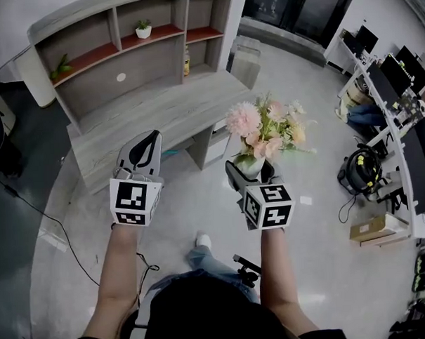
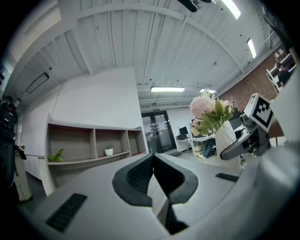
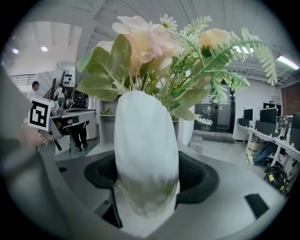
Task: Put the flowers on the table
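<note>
1. A person stands on a pale polished floor (image 1: 131, 232), arms out, a hand-held gripper in each hand; a shoe (image 1: 202, 241) shows below between the forearms.
2. The right hand-held gripper (image 1: 250, 172) is clamped on a white vase (image 3: 145, 154). Its dark pads press the lower body of the vase from both sides, and the vase stands upright between them.
3. The vase carries the flowers (image 1: 265, 128), pale pink and cream blooms with green leaves and fern-like sprigs, which spread above the jaws.
4. The bouquet is held in the air over the floor, near the right end of the low grey wood table (image 1: 154, 115) and not touching it.
5. The left hand-held gripper (image 2: 153, 159) has its jaws closed together with nothing between them; it is raised beside the right one, over the table's front edge.
6. Behind the table rises a shelf unit (image 1: 87, 37) holding a small potted plant (image 1: 143, 29) in a white pot and a leafy green plant (image 1: 60, 68).
7. Office desks with monitors (image 1: 398, 80) line the right side of the room.
</note>
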A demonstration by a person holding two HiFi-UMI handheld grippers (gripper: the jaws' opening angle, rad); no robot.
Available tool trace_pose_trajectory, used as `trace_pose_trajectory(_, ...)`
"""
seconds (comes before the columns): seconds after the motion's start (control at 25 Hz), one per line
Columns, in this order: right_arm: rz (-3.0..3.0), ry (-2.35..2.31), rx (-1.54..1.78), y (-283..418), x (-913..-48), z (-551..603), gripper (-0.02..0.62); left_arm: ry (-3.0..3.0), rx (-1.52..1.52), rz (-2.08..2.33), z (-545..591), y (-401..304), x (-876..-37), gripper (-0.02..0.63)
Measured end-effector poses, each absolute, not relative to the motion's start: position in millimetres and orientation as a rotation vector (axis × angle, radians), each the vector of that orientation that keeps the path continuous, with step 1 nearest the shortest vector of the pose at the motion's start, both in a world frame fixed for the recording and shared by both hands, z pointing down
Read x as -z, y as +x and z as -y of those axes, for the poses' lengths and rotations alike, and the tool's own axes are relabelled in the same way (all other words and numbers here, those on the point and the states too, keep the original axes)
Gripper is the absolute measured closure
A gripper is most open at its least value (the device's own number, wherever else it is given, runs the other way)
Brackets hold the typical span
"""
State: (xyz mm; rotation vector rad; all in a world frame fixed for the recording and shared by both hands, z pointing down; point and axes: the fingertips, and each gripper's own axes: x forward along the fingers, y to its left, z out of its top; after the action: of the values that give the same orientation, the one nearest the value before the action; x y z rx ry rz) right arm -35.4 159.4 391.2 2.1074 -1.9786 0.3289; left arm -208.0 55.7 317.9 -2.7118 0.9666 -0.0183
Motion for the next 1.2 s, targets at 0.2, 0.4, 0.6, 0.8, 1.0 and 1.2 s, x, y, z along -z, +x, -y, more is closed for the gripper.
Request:
trace_pose_trajectory(0.2,2.009,2.076,-0.332,5.8,-388.2,-118.9,0.225,-2.698,0.01,-1.001,-22.0,-167.7,-309.8,0.595)
trace_pose_trajectory(0.4,2.044,2.043,-0.318,39.2,-385.3,-87.5,0.225,-2.672,-0.036,-1.033,2.4,-135.7,-302.1,0.595)
trace_pose_trajectory(0.6,2.065,2.006,-0.315,66.4,-386.2,-70.0,0.225,-2.665,-0.03,-1.066,19.2,-107.1,-302.3,0.595)
trace_pose_trajectory(0.8,2.061,2.022,-0.305,91.9,-383.0,-63.0,0.225,-2.676,-0.024,-1.056,27.5,-83.2,-306.1,0.595)
trace_pose_trajectory(1.0,2.04,2.051,-0.304,106.0,-387.1,-60.9,0.225,-2.693,-0.011,-1.03,35.3,-70.2,-313.7,0.595)
trace_pose_trajectory(1.2,2.019,2.081,-0.321,119.7,-391.2,-54.5,0.225,-2.702,0.005,-1.015,47.4,-63.6,-318.6,0.595)
